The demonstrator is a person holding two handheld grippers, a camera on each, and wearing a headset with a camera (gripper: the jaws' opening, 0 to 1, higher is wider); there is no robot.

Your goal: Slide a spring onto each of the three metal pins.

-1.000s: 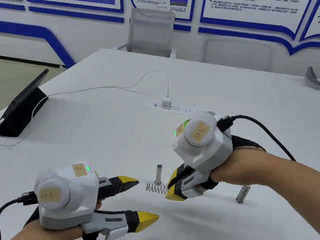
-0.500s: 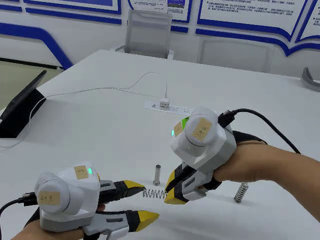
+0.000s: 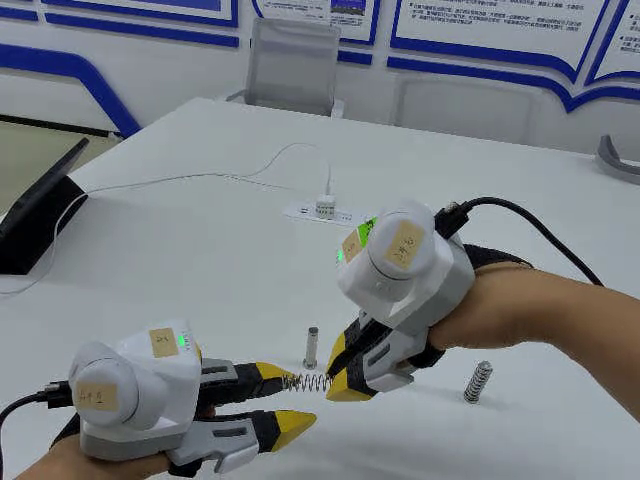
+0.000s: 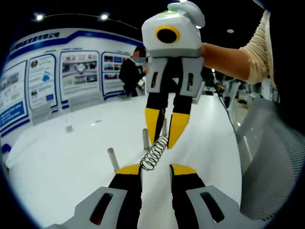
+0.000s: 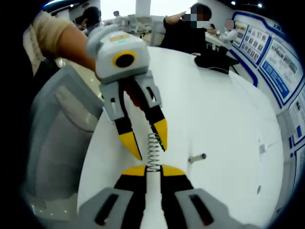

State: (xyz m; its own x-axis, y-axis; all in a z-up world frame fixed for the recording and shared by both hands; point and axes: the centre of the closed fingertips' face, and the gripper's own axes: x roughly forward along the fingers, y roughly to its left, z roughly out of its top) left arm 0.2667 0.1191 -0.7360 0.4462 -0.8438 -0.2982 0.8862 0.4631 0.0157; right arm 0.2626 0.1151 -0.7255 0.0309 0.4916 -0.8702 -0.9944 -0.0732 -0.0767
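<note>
My right gripper (image 3: 342, 378) is shut on one end of a loose metal spring (image 3: 308, 381) and holds it level, just above the white table (image 3: 200, 260). The spring's free end lies between the spread yellow tips of my left gripper (image 3: 287, 397), close to the upper tip; that gripper is open. In the left gripper view the spring (image 4: 155, 152) runs from my jaws up to the right gripper (image 4: 165, 129). A bare upright pin (image 3: 311, 347) stands just behind the spring. Another pin wearing a spring (image 3: 478, 381) stands to the right.
A white power strip (image 3: 325, 212) with a thin cable lies farther back on the table. A black tablet stand (image 3: 35, 215) sits at the left edge. A grey chair (image 3: 292, 60) stands behind the table.
The right gripper has carried the spring leftwards, away from the bare pin, until its free end came between the left gripper's open jaws. The left gripper has barely moved.
</note>
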